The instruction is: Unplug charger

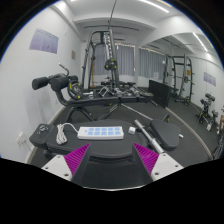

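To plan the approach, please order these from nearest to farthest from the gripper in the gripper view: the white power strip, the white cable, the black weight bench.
From the gripper, fingers open:
1. White power strip, just ahead, between the fingers.
2. White cable, left of the strip, slightly farther.
3. Black weight bench, well beyond both.

Gripper [112, 160] fingers w/ magenta pads [78, 160] spread apart, nothing btwn them. Just ahead: white power strip [99, 132] lying flat on dark round table [45, 138], white cable [64, 133] at its left end, grey object [137, 133] just beside its right end. Beyond: gym room w/ weight rack [104, 62] and bench [125, 97].
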